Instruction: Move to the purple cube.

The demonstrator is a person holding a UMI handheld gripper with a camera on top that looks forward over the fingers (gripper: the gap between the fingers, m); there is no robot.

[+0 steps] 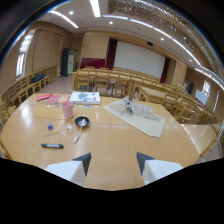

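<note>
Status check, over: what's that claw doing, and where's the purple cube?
Claw open, holding nothing. Purple cube far off to the left, beside pink cup. Black marker lies near the path.

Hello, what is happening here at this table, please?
A person holds a tool above a wooden table, and it grips nothing; its fingers are open. The small purple cube lies far ahead of the left finger, beside a pink cup, a black bowl with a spoon, and a black marker. The tool has not reached the cube.
</note>
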